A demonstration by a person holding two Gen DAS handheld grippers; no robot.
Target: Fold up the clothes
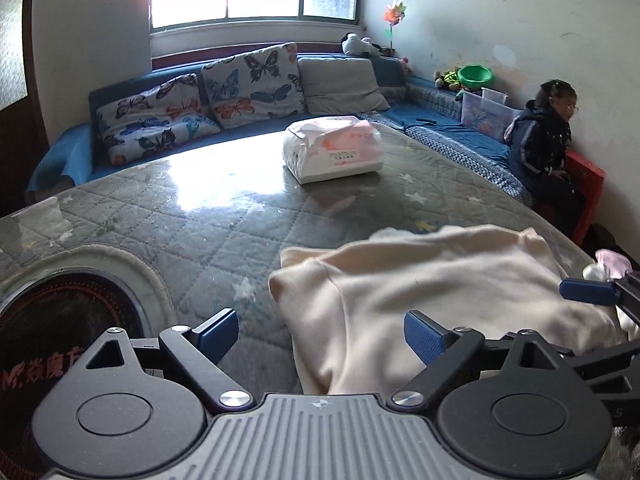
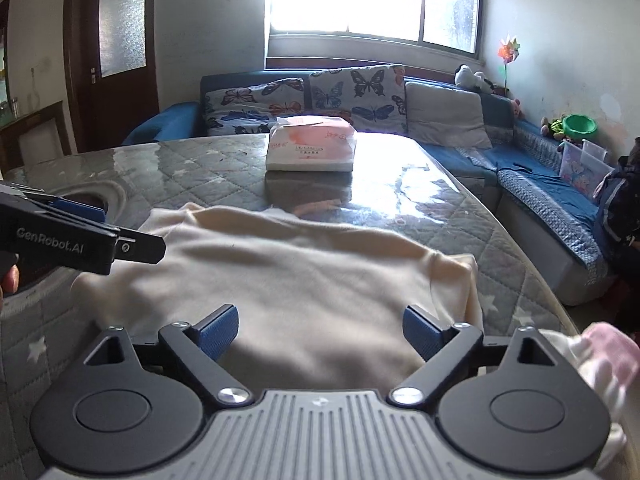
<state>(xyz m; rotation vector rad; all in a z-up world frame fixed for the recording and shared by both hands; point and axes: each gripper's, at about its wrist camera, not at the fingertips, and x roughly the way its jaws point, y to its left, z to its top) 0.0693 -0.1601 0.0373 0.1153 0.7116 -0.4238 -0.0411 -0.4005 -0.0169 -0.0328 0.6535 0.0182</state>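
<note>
A cream garment [image 1: 432, 292] lies folded in a soft rectangle on the quilt-patterned table [image 1: 208, 224]. In the left wrist view my left gripper [image 1: 320, 332] is open over the garment's left edge; nothing sits between its blue pads. My right gripper [image 2: 320, 332] is open too, low over the near side of the cream garment [image 2: 304, 272], with only flat cloth below the gap. Each gripper shows in the other's view: the left gripper [image 2: 120, 228] at the garment's left end, the right gripper [image 1: 600, 300] at its right end.
A wrapped white-and-pink pack [image 2: 312, 144] stands further back on the table. A round cooker recess [image 1: 64, 320] is at the near left. A pink-and-white cloth [image 2: 600, 360] lies at the table's right edge. Behind are a blue sofa [image 2: 540, 184] and a seated person [image 1: 548, 152].
</note>
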